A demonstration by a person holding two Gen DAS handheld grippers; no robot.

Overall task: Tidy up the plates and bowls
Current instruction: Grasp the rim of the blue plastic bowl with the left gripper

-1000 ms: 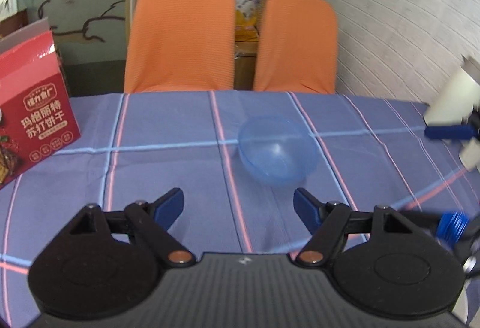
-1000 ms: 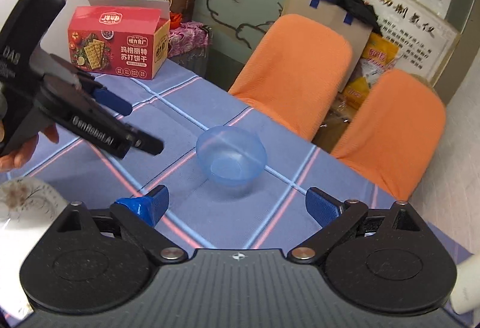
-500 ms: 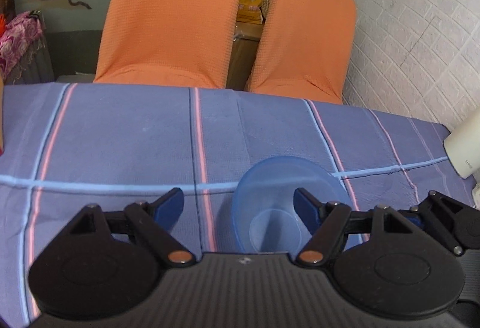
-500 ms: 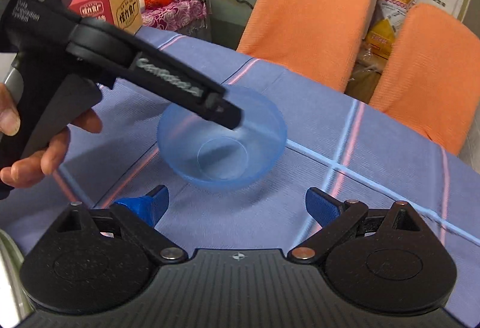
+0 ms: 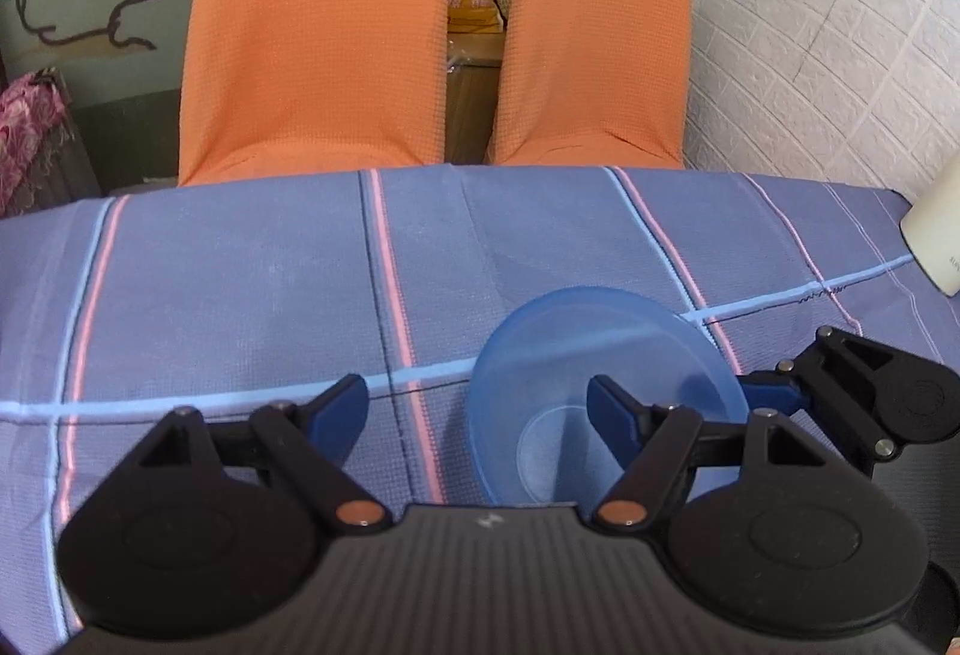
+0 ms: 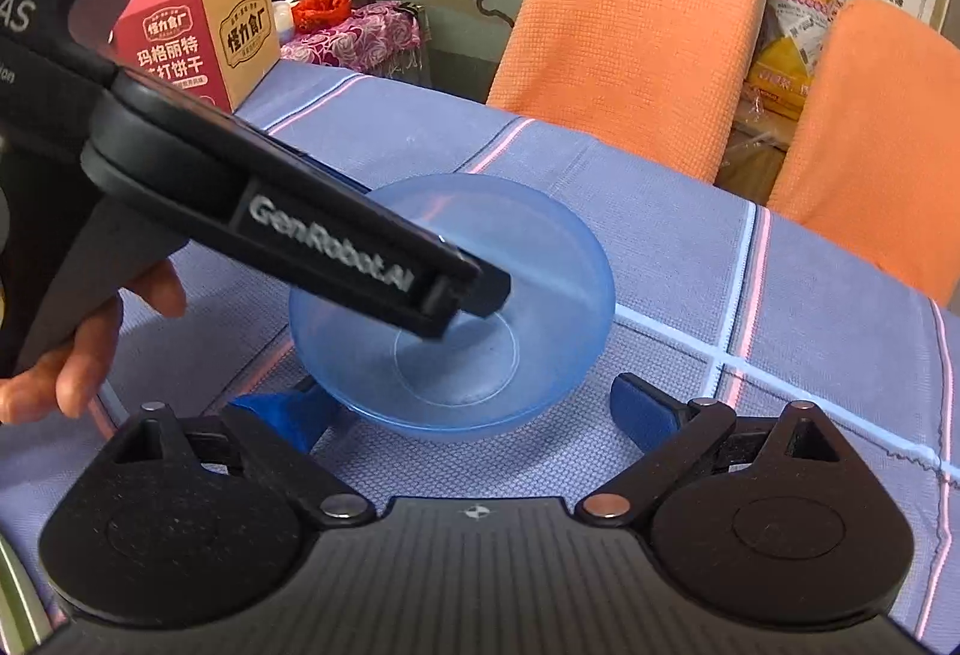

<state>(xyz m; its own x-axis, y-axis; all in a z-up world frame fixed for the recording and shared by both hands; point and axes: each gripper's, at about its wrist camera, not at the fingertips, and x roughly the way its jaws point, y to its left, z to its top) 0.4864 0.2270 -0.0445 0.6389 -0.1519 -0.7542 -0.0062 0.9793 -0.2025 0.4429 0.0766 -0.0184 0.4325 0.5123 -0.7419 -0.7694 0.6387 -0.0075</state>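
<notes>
Two orange chairs [image 5: 312,37] face a white brick wall [image 5: 828,55].

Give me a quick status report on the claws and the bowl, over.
Left claw open, one finger inside the blue bowl, straddling its rim. Right claw open, near side of bowl. Bowl upright on the tablecloth. Nothing in the way.

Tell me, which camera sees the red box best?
The right wrist view. The red box stands there at the far left of the table, its printed front and tan side in plain sight behind the left gripper. The left wrist view does not show it at all.
</notes>
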